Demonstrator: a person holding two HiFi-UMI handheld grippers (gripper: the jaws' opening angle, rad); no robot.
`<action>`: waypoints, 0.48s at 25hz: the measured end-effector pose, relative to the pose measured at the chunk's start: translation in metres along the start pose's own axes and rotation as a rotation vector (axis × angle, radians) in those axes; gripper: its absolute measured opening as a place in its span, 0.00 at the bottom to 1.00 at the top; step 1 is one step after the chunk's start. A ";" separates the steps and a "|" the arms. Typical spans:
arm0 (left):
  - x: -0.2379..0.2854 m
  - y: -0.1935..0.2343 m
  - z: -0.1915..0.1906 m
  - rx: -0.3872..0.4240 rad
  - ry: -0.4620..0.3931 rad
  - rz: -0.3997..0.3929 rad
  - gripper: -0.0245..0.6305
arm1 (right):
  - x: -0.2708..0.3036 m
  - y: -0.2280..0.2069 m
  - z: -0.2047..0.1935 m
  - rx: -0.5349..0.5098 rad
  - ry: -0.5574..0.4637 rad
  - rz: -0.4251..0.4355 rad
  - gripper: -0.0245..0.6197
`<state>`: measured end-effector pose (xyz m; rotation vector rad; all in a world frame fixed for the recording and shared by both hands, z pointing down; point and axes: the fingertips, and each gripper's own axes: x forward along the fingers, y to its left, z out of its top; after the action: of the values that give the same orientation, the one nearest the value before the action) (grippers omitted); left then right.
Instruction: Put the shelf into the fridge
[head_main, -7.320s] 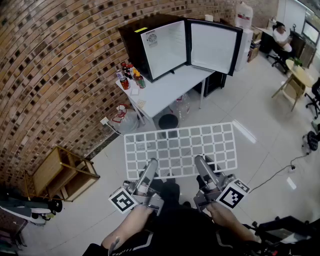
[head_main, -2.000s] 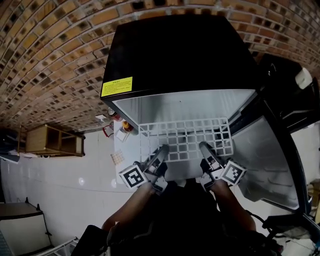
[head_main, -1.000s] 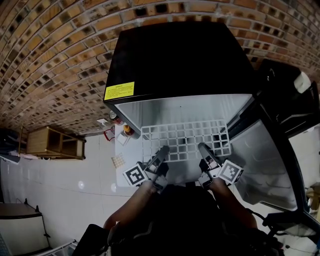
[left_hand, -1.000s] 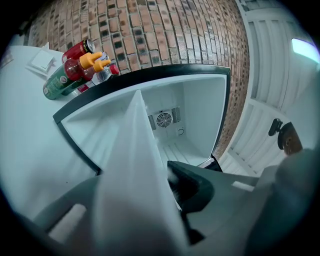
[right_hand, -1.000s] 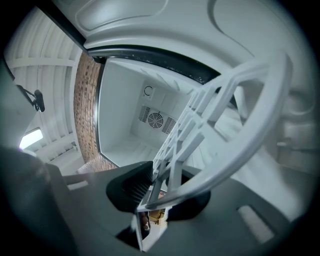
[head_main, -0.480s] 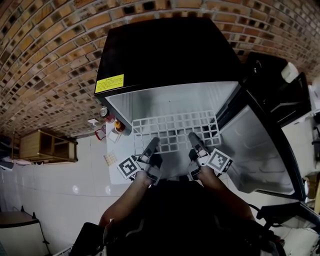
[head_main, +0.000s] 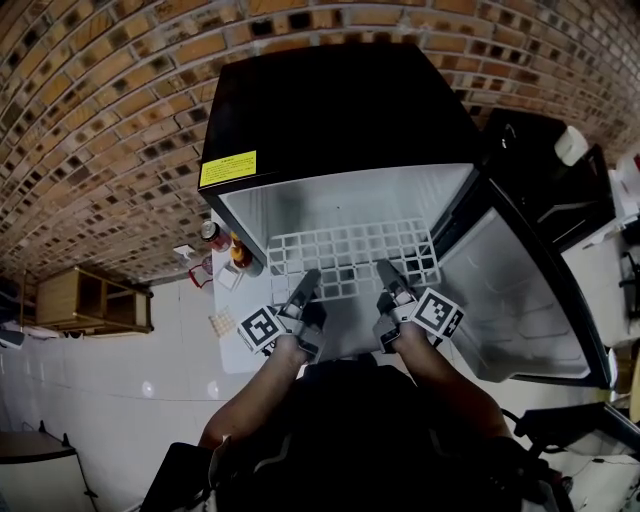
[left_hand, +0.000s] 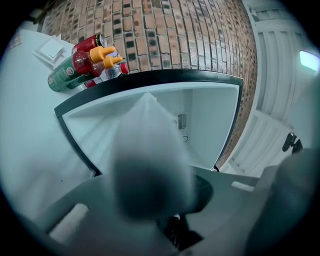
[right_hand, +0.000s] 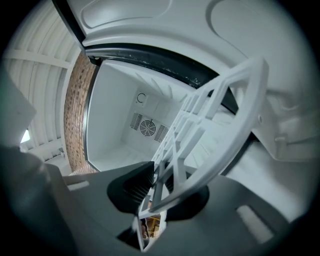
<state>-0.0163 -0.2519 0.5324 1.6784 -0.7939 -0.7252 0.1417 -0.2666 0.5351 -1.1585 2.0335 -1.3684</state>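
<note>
The white grid shelf (head_main: 350, 255) lies level, its far part inside the open black fridge (head_main: 330, 110) and its near edge outside. My left gripper (head_main: 306, 280) is shut on the near edge at the left, and my right gripper (head_main: 386, 272) on the same edge at the right. In the right gripper view the shelf (right_hand: 215, 110) runs between the ribbed pads (right_hand: 135, 187) toward the white fridge interior (right_hand: 120, 115). The right jaws have just been closing, with the shelf between them. In the left gripper view the shelf (left_hand: 150, 150) is a white blur close to the lens.
The fridge stands on a white table (head_main: 232, 330) against a brick wall (head_main: 100, 120). Its door (head_main: 520, 310) hangs open at the right. Bottles (head_main: 225, 250) stand to the left of the fridge. A wooden rack (head_main: 80, 300) sits on the floor at the left.
Seven seconds ago I held the shelf well away from the fridge; now its far part is inside the opening. Over the last second it has barely shifted.
</note>
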 end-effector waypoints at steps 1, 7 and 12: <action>0.001 0.000 0.001 -0.001 -0.001 -0.004 0.09 | 0.001 -0.001 0.001 0.000 -0.001 -0.001 0.15; 0.011 0.005 0.006 -0.011 -0.010 -0.005 0.09 | 0.011 -0.004 0.009 0.000 -0.008 -0.009 0.15; 0.015 0.003 0.010 -0.022 -0.014 -0.032 0.09 | 0.016 -0.006 0.009 0.006 -0.013 0.002 0.15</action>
<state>-0.0155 -0.2700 0.5323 1.6707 -0.7684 -0.7662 0.1415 -0.2861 0.5378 -1.1599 2.0200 -1.3619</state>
